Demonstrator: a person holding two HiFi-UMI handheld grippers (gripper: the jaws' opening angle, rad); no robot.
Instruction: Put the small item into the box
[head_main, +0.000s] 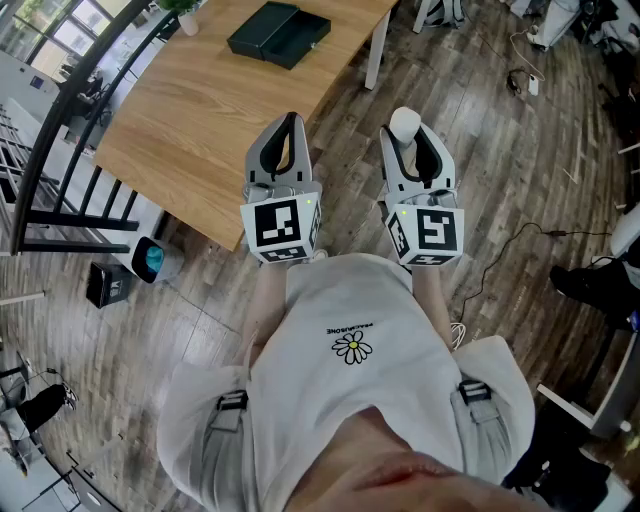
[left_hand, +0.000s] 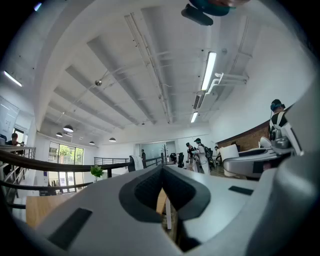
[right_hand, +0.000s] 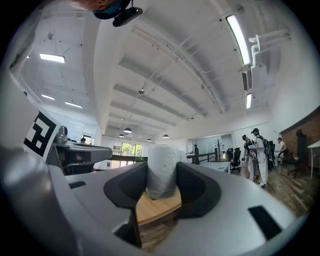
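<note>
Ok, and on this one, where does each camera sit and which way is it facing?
Head view: on the person's head, facing steeply down at the wooden table and black box; white shirt, left gripper and right gripper show.
Left gripper view: on the left gripper, tilted up toward the ceiling; its shut, empty jaws show.
Right gripper view: on the right gripper, also tilted upward; its jaws clamp the white item.
Shared: each gripper view shows the other gripper at its edge.

Head cam steeply down on table (head_main: 200, 120); left claw (head_main: 290, 125) & right claw (head_main: 413, 140) cams fwd/up, table shared.
</note>
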